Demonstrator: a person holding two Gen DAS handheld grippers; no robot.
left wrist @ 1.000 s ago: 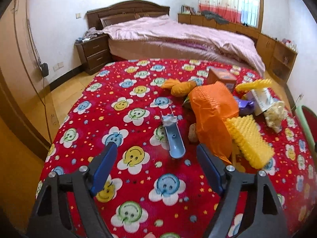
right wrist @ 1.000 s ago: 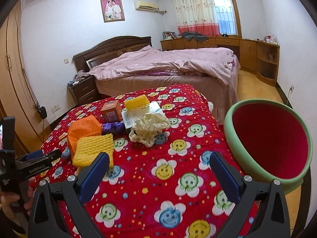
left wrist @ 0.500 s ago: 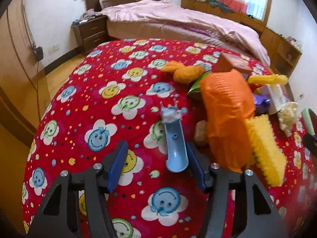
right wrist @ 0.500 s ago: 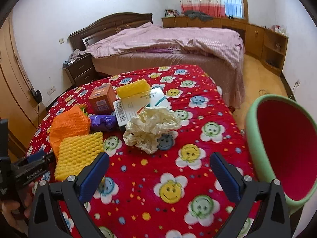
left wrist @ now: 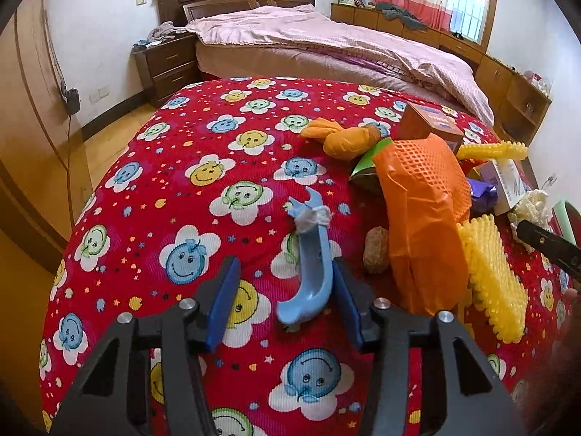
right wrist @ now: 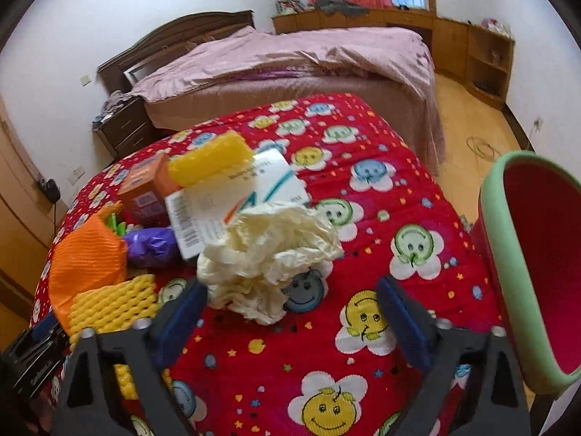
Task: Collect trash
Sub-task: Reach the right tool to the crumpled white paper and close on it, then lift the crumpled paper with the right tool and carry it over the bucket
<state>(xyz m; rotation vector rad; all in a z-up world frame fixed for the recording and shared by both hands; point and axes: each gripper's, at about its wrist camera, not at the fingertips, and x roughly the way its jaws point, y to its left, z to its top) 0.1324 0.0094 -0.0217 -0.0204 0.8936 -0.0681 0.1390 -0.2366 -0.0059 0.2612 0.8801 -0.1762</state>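
A light blue plastic scoop with a wad of white tissue on its far end lies on the red smiley tablecloth. My left gripper is open around the scoop's near end; the right pad touches it, the left pad stands apart. My right gripper is open and empty, just short of a crumpled cream paper ball. A red bin with a green rim stands at the table's right.
Trash is piled on the table: orange foam net, yellow foam net, brown box, white carton, purple wrapper, orange peel. A bed and nightstand stand behind.
My left gripper moved forward over the scoop and narrowed around it. My right gripper moved forward and down toward the paper ball, still wide open.
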